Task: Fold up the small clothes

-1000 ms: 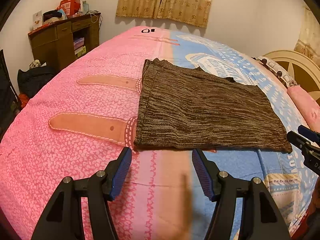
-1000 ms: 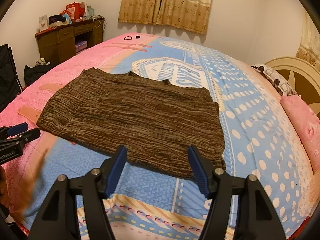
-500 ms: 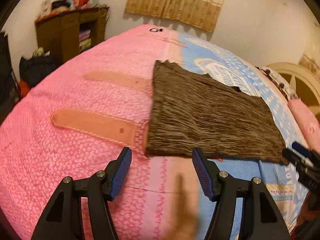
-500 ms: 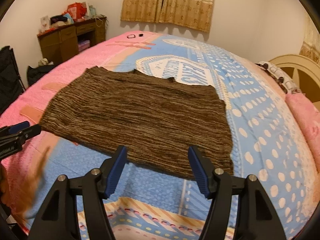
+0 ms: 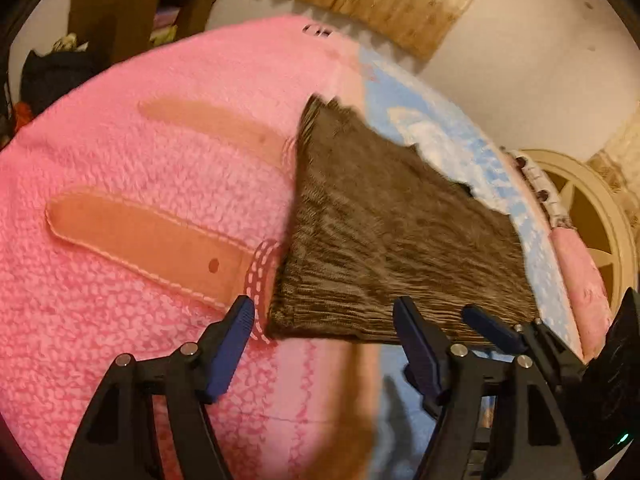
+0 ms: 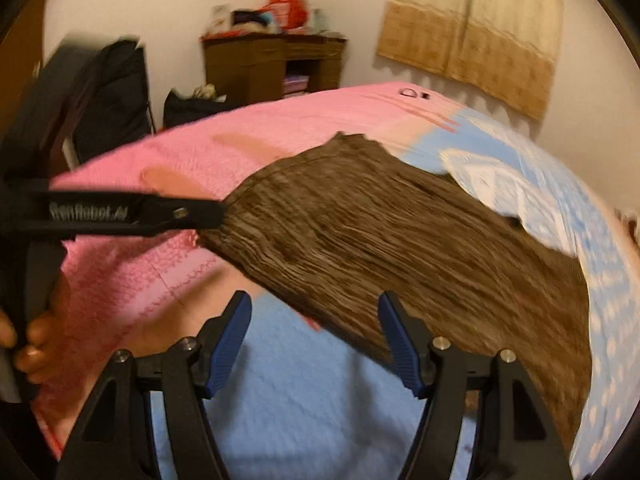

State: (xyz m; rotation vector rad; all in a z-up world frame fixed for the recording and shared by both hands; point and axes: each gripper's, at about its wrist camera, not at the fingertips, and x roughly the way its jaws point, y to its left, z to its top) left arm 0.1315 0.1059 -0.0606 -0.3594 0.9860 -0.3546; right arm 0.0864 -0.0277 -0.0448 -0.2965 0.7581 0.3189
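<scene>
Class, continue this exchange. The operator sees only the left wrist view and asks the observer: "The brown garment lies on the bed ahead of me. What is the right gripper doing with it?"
Observer: The right gripper is open. The brown garment's near hem shows between its fingers, not pinched.
Operator: Who holds my tool?
Observer: A hand grips the left gripper's handle. Its jaws are opening, with the garment's corner between them, unpinched.
Operator: What tops the desk?
Observer: A red bag sits among clutter on the wooden desk.
</scene>
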